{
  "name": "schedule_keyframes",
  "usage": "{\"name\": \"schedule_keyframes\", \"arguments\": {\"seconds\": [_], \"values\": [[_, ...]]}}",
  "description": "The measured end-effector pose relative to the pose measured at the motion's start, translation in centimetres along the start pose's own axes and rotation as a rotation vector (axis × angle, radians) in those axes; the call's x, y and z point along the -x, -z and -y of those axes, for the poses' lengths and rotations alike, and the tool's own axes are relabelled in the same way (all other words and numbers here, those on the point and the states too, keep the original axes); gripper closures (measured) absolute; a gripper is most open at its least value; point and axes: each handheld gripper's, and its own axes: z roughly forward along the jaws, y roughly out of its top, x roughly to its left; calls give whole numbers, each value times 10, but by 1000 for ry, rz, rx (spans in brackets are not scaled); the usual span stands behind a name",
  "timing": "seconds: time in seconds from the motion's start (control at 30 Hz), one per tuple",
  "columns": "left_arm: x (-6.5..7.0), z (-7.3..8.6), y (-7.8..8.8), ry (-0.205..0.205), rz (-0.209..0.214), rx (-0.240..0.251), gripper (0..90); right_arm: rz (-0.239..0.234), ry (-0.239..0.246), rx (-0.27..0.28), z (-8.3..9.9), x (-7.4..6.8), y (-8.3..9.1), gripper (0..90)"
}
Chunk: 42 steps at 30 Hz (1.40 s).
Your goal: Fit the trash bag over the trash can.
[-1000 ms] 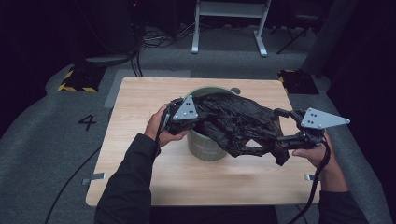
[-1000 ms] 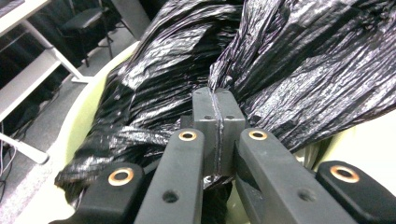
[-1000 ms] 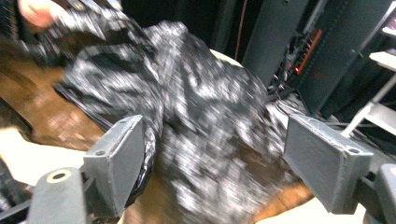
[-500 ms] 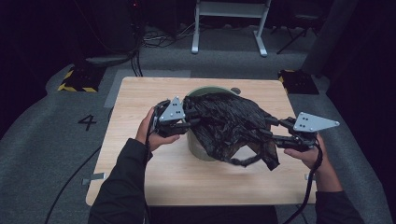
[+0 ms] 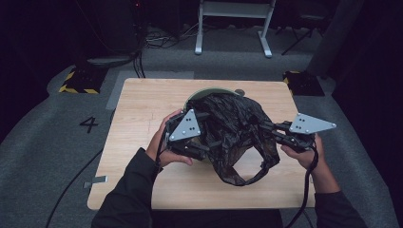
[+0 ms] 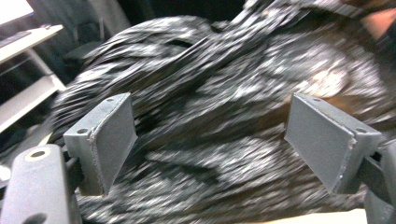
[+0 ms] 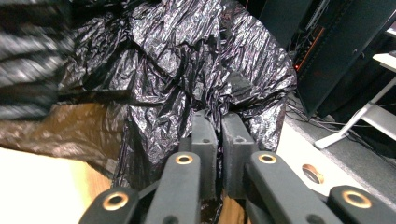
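My right gripper has just closed, pinching the black bag's right edge; my left gripper has just opened — jaws apart, film ahead but unpressed. The bag drapes the green bin between my hands — left regrips next, I judge.

On the table a bin stands near the middle, a little toward the far edge. A plastic bag lies over the bin and hangs down its near side onto the table. The left gripper is at the left side of the bag, just beside it. The right gripper is at the right side of the bag and touches its edge. Behind the table, on the floor, stands a metal frame. Left of the table, a number mark lies on the floor.
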Motion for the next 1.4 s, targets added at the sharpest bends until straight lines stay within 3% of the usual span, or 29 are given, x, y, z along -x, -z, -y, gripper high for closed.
{"name": "schedule_keyframes", "arguments": {"seconds": [0.03, 0.13, 0.2, 0.23, 0.27, 0.33, 0.37, 0.4, 0.47, 0.6, 0.73, 0.83, 1.07, 1.13, 1.33, 1.4], "values": [[7, -2, -3, -16, 14, 0, 169, 9, 1, -4, -1, -1, -1, 884], [13, -3, -7, -29, -10, -16, 187, 12, 1, -7, -2, -1, -2, 890], [17, -3, -12, -45, -43, -46, 275, 7, 7, -8, -2, -2, -4, 893], [18, -3, -15, -45, -45, -59, 336, 4, 8, -9, -2, -2, -4, 893], [17, -1, -18, -48, -61, -79, 477, 3, 7, -7, -3, -2, -4, 893], [12, 1, -20, -41, -73, -75, 657, 9, 10, -7, -3, -3, -4, 892], [12, 1, -20, -41, -73, -75, 730, 9, 10, -7, -3, -3, -4, 892], [10, 3, -19, -43, -69, -74, 730, 10, 11, -6, -3, -3, -4, 892], [6, 6, -18, -56, -91, -84, 896, 12, 8, -4, -1, -2, -2, 891], [-5, 13, -10, -44, -109, -66, 900, 26, -6, 0, 3, 2, 1, 891], [-20, 24, 5, 14, -121, -24, 900, 41, -18, -5, 7, 6, 2, 891], [-23, 28, 9, 19, -138, -29, 900, 50, -17, -13, 9, 7, 1, 891], [-42, 48, 18, 74, -174, -29, 900, 79, -30, -25, 13, 12, -1, 892], [-52, 59, 21, 125, -178, -18, 900, 96, -53, -29, 15, 17, -2, 891], [-70, 77, 22, 192, -193, -9, 900, 140, -90, -28, 20, 28, -8, 891], [-72, 79, 22, 198, -198, -9, 900, 151, -97, -31, 22, 31, -10, 891]]}}
